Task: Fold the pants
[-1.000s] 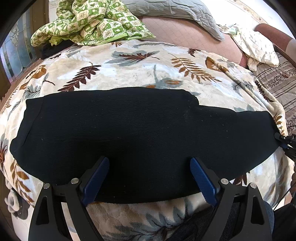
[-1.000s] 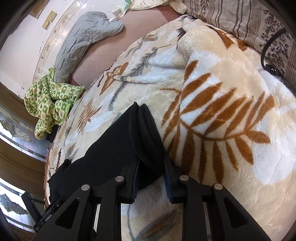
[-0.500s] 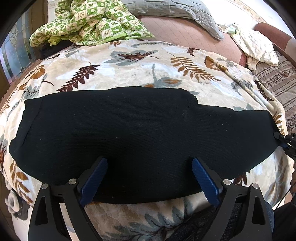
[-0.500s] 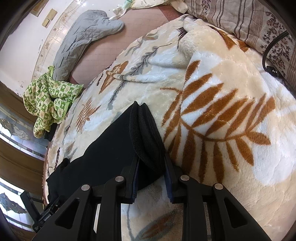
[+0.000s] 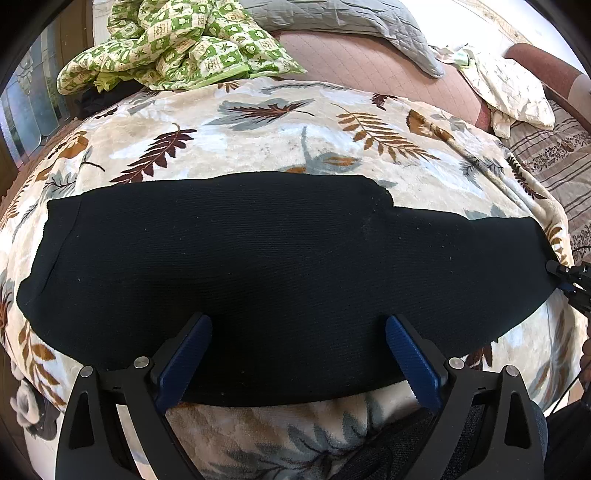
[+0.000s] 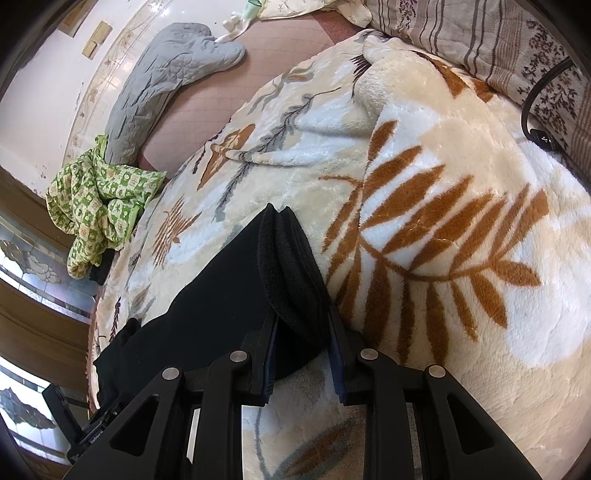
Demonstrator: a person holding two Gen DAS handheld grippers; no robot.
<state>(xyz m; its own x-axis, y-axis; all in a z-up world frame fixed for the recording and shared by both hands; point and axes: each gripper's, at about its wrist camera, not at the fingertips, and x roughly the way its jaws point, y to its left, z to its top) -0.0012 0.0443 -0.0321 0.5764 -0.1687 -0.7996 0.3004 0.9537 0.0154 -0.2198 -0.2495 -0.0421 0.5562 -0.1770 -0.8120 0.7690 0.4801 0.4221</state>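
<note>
Black pants (image 5: 288, 258) lie flat in a long band across the leaf-print blanket (image 5: 295, 122). My left gripper (image 5: 297, 332) hovers over their near edge, blue pads spread wide and touching no fabric: open. In the right wrist view, the thick folded end of the pants (image 6: 291, 280) sits between the pads of my right gripper (image 6: 303, 332), which is shut on it. That right gripper (image 5: 569, 280) also shows at the pants' right end in the left wrist view. The rest of the pants (image 6: 207, 306) stretches away to the lower left.
A crumpled green patterned cloth (image 5: 177, 40) and a grey quilted pad (image 5: 351, 18) lie at the far side of the bed. A cream cloth (image 5: 509, 92) and striped bedding (image 6: 498, 44) are at the right, with a black cable (image 6: 535, 107) on it.
The left gripper's jaws have spread a little wider. Both hands and the pants have stayed where they were.
</note>
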